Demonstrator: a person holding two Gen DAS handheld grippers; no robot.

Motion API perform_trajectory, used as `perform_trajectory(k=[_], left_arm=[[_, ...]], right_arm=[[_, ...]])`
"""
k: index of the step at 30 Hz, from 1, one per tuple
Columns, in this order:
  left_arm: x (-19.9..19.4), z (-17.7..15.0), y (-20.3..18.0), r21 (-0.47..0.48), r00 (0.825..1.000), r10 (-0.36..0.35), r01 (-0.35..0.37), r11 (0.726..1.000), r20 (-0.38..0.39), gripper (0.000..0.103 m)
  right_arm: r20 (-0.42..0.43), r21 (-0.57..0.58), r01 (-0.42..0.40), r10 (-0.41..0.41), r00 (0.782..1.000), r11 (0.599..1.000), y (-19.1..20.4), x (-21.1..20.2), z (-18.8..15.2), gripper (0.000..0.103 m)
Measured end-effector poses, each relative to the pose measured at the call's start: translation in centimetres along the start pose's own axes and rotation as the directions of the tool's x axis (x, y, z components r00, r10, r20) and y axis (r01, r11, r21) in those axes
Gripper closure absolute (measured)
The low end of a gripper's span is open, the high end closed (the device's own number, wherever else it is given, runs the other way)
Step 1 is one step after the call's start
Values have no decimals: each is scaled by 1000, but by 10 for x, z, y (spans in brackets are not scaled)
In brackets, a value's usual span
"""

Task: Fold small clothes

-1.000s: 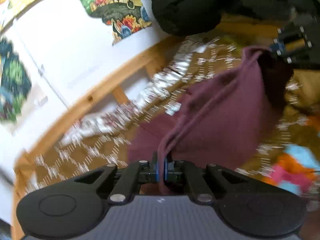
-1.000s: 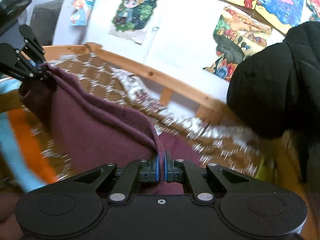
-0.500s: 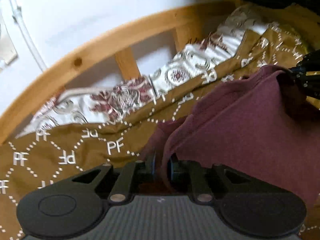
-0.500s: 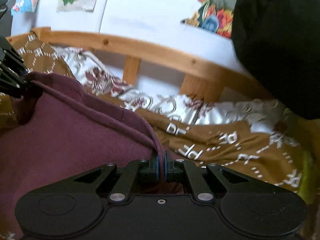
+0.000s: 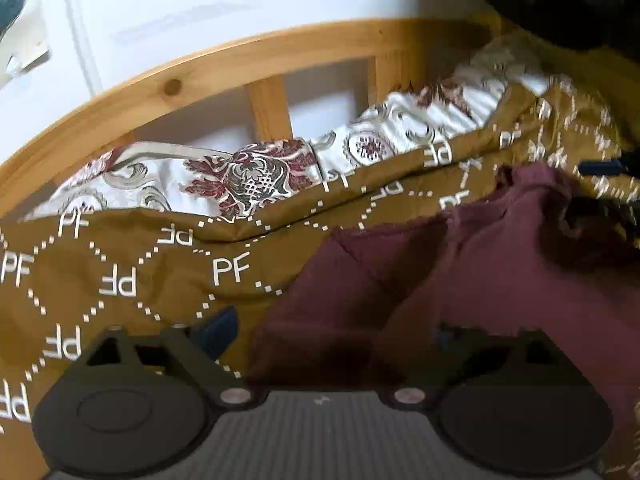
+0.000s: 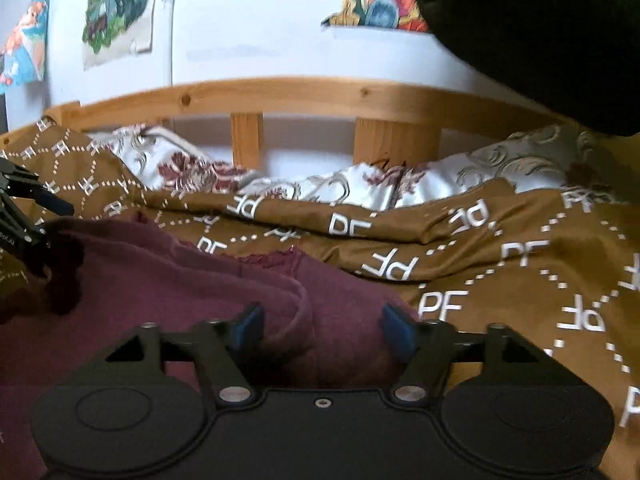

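A maroon garment (image 5: 492,280) lies spread on the brown cover, folded over itself with a raw edge toward the headboard. In the left wrist view my left gripper (image 5: 330,334) hangs over the garment's left corner. Its jaws are opening wide, and the cloth lies slack between the fingers with no pad pressing it. In the right wrist view my right gripper (image 6: 322,328) stands over the maroon garment (image 6: 168,280), at its right corner. Its jaws are opening too, with a fold of cloth lying loose between the blue pads (image 6: 248,326). Each gripper shows at the other view's edge: right gripper (image 5: 604,170), left gripper (image 6: 24,216).
The brown "PF" patterned cover (image 6: 500,264) spreads over the bed. A white floral sheet (image 5: 248,176) bunches against the wooden bed rail (image 6: 304,94). A black bulky cloth (image 6: 540,28) hangs at the upper right. Drawings are stuck on the white wall (image 6: 116,12).
Both grippers came down toward the bed with the maroon garment held up between them, then opened and let its edge go. The cloth now lies flat on the cover.
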State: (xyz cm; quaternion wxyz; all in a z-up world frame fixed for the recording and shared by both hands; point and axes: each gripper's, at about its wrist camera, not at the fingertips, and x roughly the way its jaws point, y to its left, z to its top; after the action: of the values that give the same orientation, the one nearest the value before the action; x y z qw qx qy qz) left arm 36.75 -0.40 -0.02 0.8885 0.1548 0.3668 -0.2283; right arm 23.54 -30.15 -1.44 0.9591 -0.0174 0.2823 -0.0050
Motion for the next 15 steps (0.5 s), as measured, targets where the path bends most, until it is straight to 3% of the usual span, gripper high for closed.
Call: perform_trajectory(k=[3, 6, 9, 12, 15], left_arm=[[-6, 0, 14, -80, 997, -72, 73, 994, 19, 4], [-11, 2, 35, -195, 992, -119, 127, 973, 49, 1], [-17, 6, 64, -342, 980, -173, 196, 919, 97, 1], [-25, 4, 84, -452, 978, -152, 201, 869, 144, 1], [-30, -2, 85, -438, 982, -110, 168, 883, 155, 1]], right_arm=[[41, -26, 4, -3, 999, 1000, 5, -17, -2, 5], [63, -68, 10, -6, 998, 998, 14, -27, -4, 1], [41, -125, -8, 13, 999, 992, 25, -29, -8, 1], [-3, -197, -12, 11, 1000, 980, 36, -23, -15, 1], [-53, -267, -6, -8, 999, 964, 49, -14, -23, 1]])
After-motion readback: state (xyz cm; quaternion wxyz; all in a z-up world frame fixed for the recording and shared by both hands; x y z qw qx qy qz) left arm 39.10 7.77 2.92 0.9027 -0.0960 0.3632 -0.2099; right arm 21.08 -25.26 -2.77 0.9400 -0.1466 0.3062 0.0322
